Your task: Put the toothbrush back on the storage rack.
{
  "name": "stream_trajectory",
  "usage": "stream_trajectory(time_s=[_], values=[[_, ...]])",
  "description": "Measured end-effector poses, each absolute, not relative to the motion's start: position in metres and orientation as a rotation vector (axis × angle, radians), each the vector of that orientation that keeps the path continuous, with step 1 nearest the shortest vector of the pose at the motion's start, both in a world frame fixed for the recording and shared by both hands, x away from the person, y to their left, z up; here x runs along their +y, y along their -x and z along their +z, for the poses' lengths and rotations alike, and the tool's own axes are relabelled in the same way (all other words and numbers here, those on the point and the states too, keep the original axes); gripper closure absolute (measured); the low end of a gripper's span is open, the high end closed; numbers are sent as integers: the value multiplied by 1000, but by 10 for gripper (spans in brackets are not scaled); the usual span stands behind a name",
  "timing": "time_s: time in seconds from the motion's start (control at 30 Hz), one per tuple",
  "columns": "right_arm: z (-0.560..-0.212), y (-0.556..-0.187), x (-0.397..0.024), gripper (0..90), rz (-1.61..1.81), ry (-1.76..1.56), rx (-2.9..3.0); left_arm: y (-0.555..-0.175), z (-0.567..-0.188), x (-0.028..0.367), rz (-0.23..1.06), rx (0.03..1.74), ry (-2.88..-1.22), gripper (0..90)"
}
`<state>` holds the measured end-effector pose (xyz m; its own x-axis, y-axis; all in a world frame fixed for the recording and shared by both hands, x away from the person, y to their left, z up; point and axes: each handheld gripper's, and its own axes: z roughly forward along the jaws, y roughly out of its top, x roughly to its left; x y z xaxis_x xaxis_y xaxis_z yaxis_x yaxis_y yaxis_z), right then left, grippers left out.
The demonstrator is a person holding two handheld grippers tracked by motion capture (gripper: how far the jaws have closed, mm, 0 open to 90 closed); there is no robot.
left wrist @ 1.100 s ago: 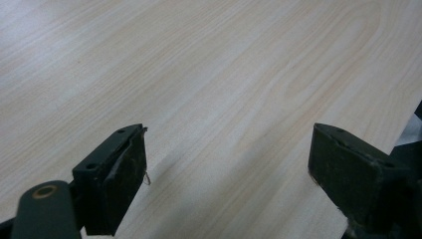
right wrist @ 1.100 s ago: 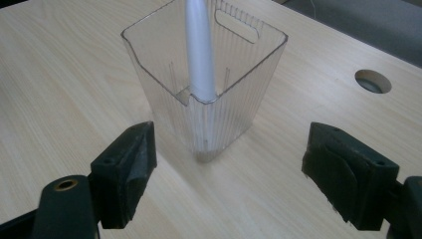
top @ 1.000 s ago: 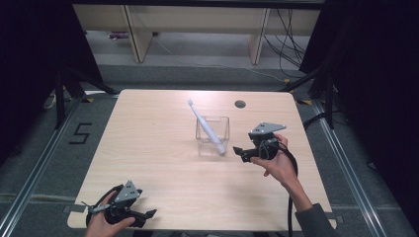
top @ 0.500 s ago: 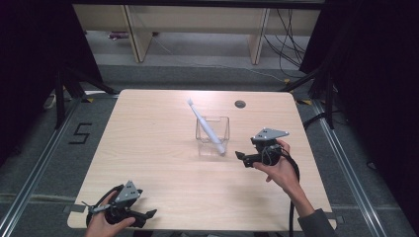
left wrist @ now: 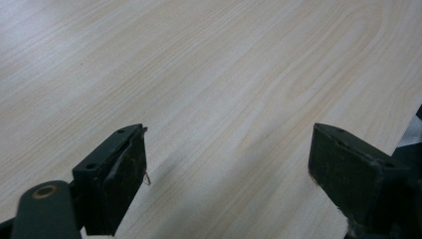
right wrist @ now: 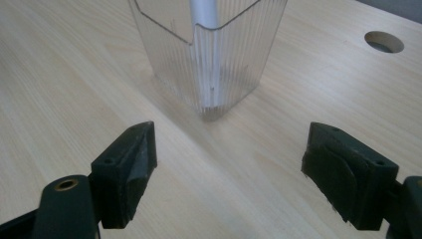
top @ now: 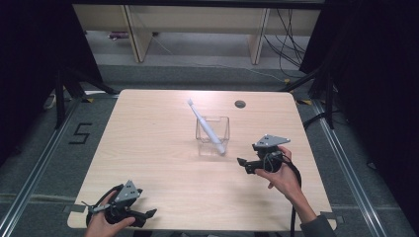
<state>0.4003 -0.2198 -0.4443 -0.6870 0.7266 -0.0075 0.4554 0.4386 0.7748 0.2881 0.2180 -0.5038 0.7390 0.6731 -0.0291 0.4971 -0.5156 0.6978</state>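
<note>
- A pale wooden table point(top: 148, 148) spreads under both pairs of jaws, with a small round hole point(top: 240, 104) near its far edge, beyond the right jaws
- A clear ribbed plastic container point(top: 212, 136) stands upright just ahead of the right jaws, not touching them; in the right gripper view it sits slightly left of the gap between them
- A white toothbrush point(top: 206, 127) leans inside the container, its base in the corner nearest the right jaws, its head tilted away from them
- The right gripper point(top: 243, 164), held in a hand point(top: 281, 177), has its jaws spread wide with nothing between
- The left gripper point(top: 148, 215), at the table's near edge well away from the container, also has jaws wide apart over bare wood
</note>
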Motion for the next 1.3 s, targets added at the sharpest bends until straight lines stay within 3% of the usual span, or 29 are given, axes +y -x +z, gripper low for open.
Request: stream_trajectory(time_s=[1.3], values=[[-470,-364,-235,206,1155,-1009,2375,-289,-504,217,317,872,-2239,150]])
